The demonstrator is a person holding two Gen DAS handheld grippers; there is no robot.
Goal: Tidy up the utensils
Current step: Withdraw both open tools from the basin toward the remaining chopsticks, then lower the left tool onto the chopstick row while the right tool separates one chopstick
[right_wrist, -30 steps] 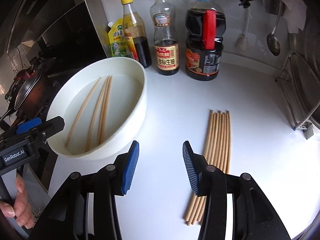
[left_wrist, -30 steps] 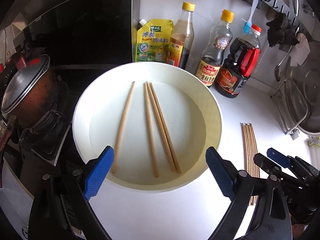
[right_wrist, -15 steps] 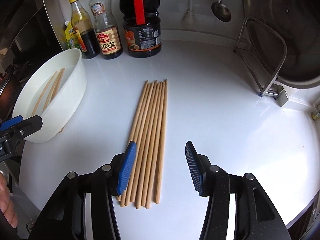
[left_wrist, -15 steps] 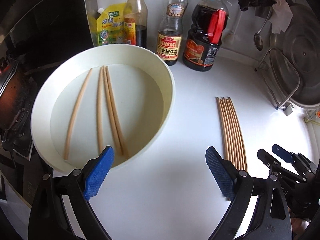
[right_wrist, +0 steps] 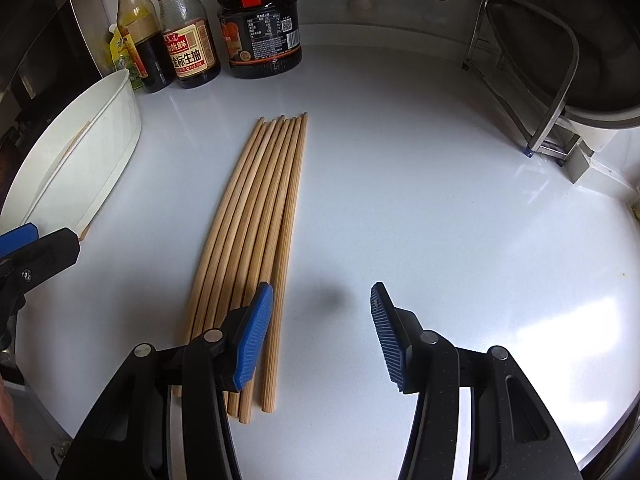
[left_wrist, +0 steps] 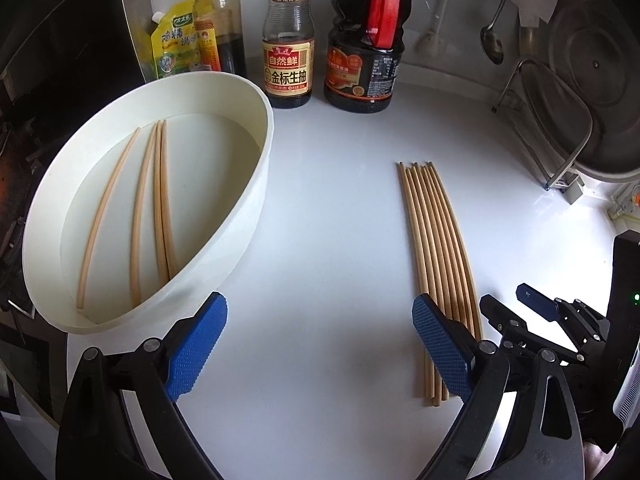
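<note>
Both grippers swung off the white bowl (left_wrist: 256, 184) toward the chopstick row (right_wrist: 256, 216) on the surface. Left gripper (left_wrist: 320, 352) was wide open, empty; right gripper (right_wrist: 320, 336) half open, empty, beside the row. 4 chopsticks (left_wrist: 160, 200) were still in the bowl w/ water, so sorting wasn't done.

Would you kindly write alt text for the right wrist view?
A row of wooden chopsticks lies on a white counter, just left of the open, empty right gripper. A white basin sits at left, sauce bottles stand behind, and a metal rack is at right.
</note>
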